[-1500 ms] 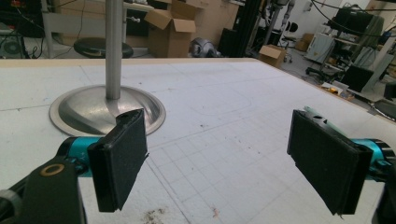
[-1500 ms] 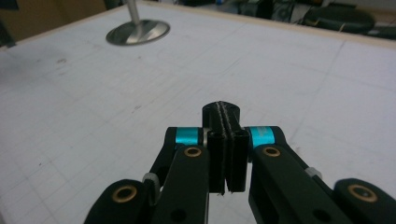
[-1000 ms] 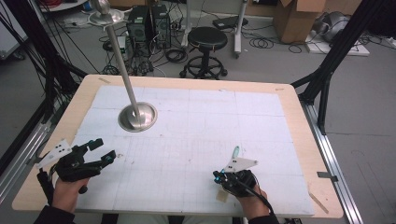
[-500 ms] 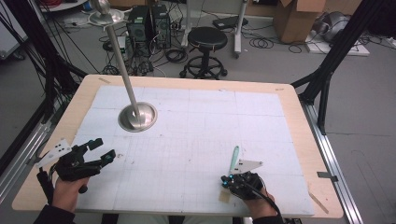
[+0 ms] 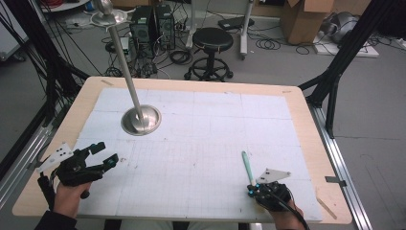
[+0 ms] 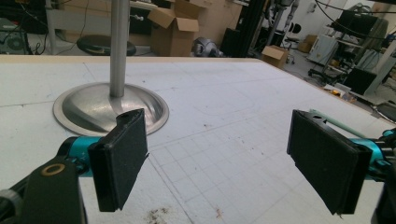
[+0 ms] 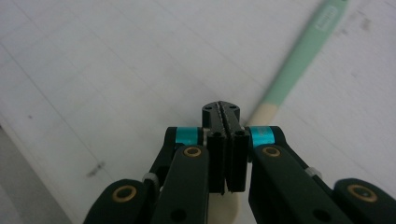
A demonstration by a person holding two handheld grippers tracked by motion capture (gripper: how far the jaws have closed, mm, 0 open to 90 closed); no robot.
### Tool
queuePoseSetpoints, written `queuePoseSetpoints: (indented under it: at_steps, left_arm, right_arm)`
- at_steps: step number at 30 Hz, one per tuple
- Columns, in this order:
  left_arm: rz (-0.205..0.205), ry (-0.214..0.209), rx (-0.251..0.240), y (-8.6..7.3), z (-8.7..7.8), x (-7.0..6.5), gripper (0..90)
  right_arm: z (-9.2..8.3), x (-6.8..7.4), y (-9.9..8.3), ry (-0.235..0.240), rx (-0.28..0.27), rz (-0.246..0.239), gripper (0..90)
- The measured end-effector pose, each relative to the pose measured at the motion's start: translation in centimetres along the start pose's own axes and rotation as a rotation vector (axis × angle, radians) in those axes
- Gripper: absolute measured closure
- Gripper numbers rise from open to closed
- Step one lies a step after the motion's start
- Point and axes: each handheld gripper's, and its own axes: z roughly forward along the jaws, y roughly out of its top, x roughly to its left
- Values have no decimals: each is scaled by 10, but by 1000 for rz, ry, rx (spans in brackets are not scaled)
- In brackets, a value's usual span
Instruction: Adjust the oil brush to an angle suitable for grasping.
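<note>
Change since earlier frame: the right gripper [image 5: 252,190] has been carried toward the table's right front corner, and the pale green, cream-ended plastic toothbrush [image 5: 247,166] has been carried along with it.
Unchanged: the left gripper [image 5: 106,154] is still held at the front left of the white gridded mat [image 5: 201,129]; the silver metal stand with round domed base [image 5: 140,120] has been left in place.
Right jaws: clenched tight, pads pressed together in the right gripper view; the toothbrush's cream end [image 7: 266,111] is tucked under them, and the handle is pointed away across the mat.
Left jaws: spread wide, nothing between the black pads [image 6: 122,163]; the stand's base [image 6: 93,106] is seen just beyond them.
</note>
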Motion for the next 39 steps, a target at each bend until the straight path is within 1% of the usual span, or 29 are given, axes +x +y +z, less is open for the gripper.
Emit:
queuePoseSetpoints:
  at_steps: [2,3,4,5,6,7,8,13,14,15,16,17,18,19,20,21,22,23,24,26,27,28,29,30,31,32,33,36,39]
  left_arm:
    - [0,0,1,0,0,0,205]
    - [0,0,1,0,0,0,205]
    - [0,-1,0,0,0,-1,205]
    - [-3,-1,-2,0,0,-1,205]
    - [-2,-2,-3,0,0,-1,205]
    - [-3,-2,-3,0,0,-1,205]
    - [-3,-2,-3,0,0,-1,205]
    - [-4,-2,-3,0,0,-1,205]
    - [-4,-2,-3,0,0,-1,205]
    - [-5,-2,-4,0,0,-1,205]
    - [-2,-2,-1,0,0,-1,205]
    - [-2,-2,-1,0,0,-1,205]
    - [0,-6,-2,0,0,-1,205]
    - [0,-7,-3,0,-1,-1,205]
    - [0,-7,-3,0,-1,-1,206]
    - [0,-7,-6,0,-1,-1,206]
    - [2,-6,-9,1,-1,-1,205]
    - [1,-6,-13,1,-1,-1,205]
    - [3,-8,-14,1,-2,-1,205]
    - [7,-9,-21,1,-3,-2,205]
    - [7,-9,-21,1,-3,-2,205]
    - [5,-12,-24,1,-3,-2,204]
    - [5,-12,-24,1,-3,-2,204]
    - [7,-18,-27,1,-3,-2,204]
    - [7,-18,-27,1,-3,-2,202]
    - [12,-17,-34,2,-3,-3,200]
    - [12,-17,-34,2,-3,-3,195]
    - [7,-11,-45,2,-4,-3,176]
    - [13,-9,-38,1,-3,-2,159]
  right_arm:
    - [-5,-6,-6,-21,3,36,890]
    - [-5,-6,-6,-21,3,36,890]
    - [-10,-12,-12,-46,6,64,890]
    - [-10,-12,-12,-46,6,64,890]
    - [-14,-17,-16,-77,14,76,889]
    - [-15,-18,-18,-91,17,85,889]
    - [-15,-18,-18,-91,17,85,889]
    - [-21,-27,-24,-150,22,112,889]
    - [-21,-27,-24,-150,22,112,889]
    - [-21,-28,-24,-159,21,119,886]
    - [-23,-29,-24,-172,0,134,870]
    - [-23,-29,-24,-172,0,134,870]
    - [-29,-30,-24,-159,-67,149,854]
    - [-31,-30,-24,-156,-99,160,845]
    - [-31,-30,-24,-156,-99,160,845]
    - [-35,-31,-23,-153,-154,170,828]
    - [-41,-31,-22,-144,-251,185,776]
    - [-41,-31,-22,-144,-251,185,776]
    - [-47,-30,-21,-144,-334,186,694]
    - [-51,-29,-20,-153,-411,188,553]
    - [-51,-29,-20,-153,-411,188,553]
    - [-55,-26,-19,-166,-474,195,457]
    - [-55,-26,-19,-166,-474,195,457]
    - [-57,-24,-18,-182,-508,191,381]
    - [-57,-24,-18,-182,-508,191,381]
    - [-58,-23,-17,-192,-533,193,298]
    - [-58,-23,-17,-192,-533,193,298]
    - [-60,-23,-17,-204,-548,208,202]
    - [-61,-23,-18,-208,-558,211,200]
